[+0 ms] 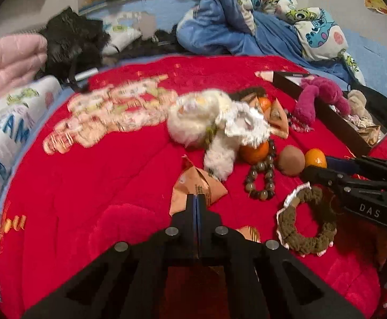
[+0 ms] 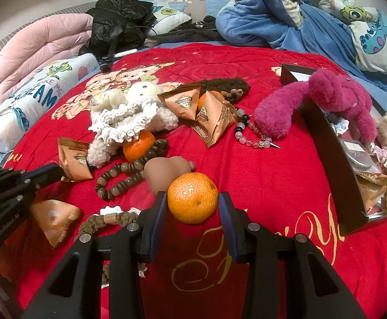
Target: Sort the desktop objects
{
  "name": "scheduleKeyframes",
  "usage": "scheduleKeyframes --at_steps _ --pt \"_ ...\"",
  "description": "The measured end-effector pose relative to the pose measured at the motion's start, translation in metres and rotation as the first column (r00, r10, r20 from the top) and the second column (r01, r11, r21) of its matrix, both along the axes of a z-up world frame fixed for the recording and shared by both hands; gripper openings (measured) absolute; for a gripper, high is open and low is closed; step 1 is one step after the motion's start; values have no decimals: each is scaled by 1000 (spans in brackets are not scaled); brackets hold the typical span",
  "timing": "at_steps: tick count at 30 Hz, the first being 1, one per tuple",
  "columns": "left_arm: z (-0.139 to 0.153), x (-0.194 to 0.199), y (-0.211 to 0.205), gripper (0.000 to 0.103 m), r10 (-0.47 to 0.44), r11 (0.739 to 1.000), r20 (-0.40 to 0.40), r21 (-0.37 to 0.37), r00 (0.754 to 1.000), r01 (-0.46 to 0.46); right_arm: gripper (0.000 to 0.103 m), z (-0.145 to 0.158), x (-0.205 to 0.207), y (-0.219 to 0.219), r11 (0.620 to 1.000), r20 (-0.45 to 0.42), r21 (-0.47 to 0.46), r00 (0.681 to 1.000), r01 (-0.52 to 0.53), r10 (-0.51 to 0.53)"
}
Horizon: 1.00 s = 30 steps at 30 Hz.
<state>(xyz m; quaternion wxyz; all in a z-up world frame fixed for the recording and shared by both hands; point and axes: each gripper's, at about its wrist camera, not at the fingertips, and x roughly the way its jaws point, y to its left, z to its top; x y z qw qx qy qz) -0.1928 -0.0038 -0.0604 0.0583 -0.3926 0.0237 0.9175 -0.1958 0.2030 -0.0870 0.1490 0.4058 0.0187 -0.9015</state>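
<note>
The mandarin (image 2: pixel 192 198) sits on the red quilt (image 2: pixel 273 186) between the fingers of the right tool (image 2: pixel 192 207); both blue pads stand just beside its skin, and whether they press on it cannot be told. Just beyond it lies a brown rounded object (image 2: pixel 164 171), and to the left of that a bracelet of brown beads (image 2: pixel 124 176). Farther off a second mandarin (image 2: pixel 137 146) is tucked under a white knitted toy (image 2: pixel 124 122), with copper triangular packets (image 2: pixel 185 101) behind. To the right, a magenta plush (image 2: pixel 326 98) hangs over the wall of a dark box (image 2: pixel 334 172) that holds more packets and trinkets. A pale bead bracelet (image 2: pixel 249 133) lies near the plush.

The left tool (image 1: pixel 196 199) is clenched, its fingers pressed flat together over the near edge of a copper packet (image 1: pixel 196 186); whether the packet is pinched is unclear. A knitted brown ring (image 1: pixel 307 220) lies to its right.
</note>
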Motion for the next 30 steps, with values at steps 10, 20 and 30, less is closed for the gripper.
scheduleKeyframes --at_steps 10,20,30 --pt "-5 1 -9 56 21 999 -1 32 1000 -21 37 -1 -2 1 1000 9 -7 1000 -1 1" --pt "-13 -16 0 67 29 999 28 32 999 -29 37 -1 -2 2 1000 15 -14 1000 0 0" --pt "-15 -30 2 43 30 998 31 53 999 -32 37 -1 1 1 1000 16 -13 1000 -2 3"
